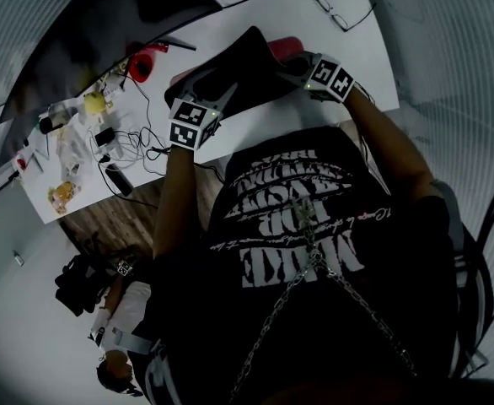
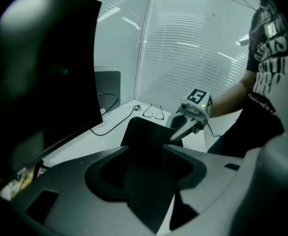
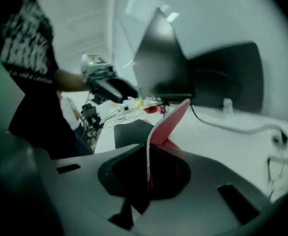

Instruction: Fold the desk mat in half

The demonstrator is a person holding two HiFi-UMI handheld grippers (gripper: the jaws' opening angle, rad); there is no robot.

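The desk mat [image 1: 247, 66], black on one face and red on the other, is lifted off the white table [image 1: 255, 125] near its front edge. My right gripper [image 1: 291, 64] is shut on the mat's right corner. In the right gripper view the stitched edge [image 3: 148, 151] runs straight into the closed jaws, with the red face [image 3: 171, 122] turned up. My left gripper [image 1: 217, 93] is at the mat's left corner. In the left gripper view the black sheet [image 2: 144, 136] lies in the wide gap between its jaws, which stand open. The right gripper [image 2: 181, 128] shows across the mat there.
A dark monitor [image 2: 45, 73] stands at the table's back with a cable beside it. Glasses [image 1: 340, 11] lie far right. A red object [image 1: 142, 62], tangled cables and small items [image 1: 104, 133] crowd the left end. Another person [image 1: 116, 327] is on the floor at lower left.
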